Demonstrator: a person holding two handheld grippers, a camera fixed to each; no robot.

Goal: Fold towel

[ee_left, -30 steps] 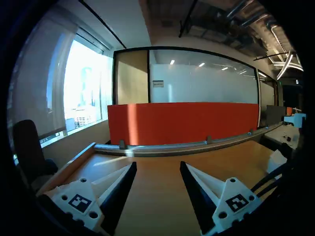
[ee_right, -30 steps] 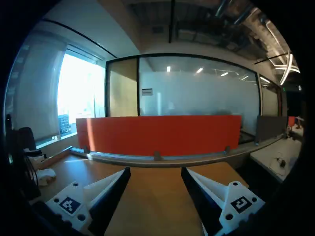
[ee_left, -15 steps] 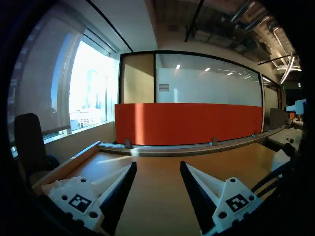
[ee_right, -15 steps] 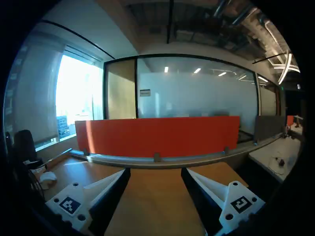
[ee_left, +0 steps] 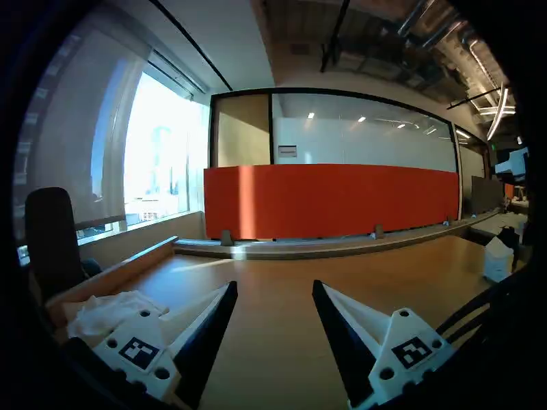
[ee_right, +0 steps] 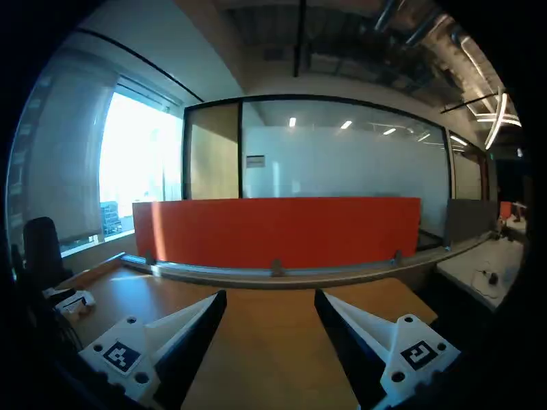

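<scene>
Towel (ee_left: 113,311), crumpled, near open left tool (ee_left: 273,283).

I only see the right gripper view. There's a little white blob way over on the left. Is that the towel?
Observer: Probably. The left gripper view shows a white towel lying crumpled near the table's left edge.
Operator: Is it grabbed yet?
Observer: No, the left gripper is open, nothing between its fingers.
Operator: Anything else there?
Observer: A white box stands at the table's right side.

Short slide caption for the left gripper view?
Open left hand-held gripper over a wooden desk, crumpled white towel lying at left.
</scene>
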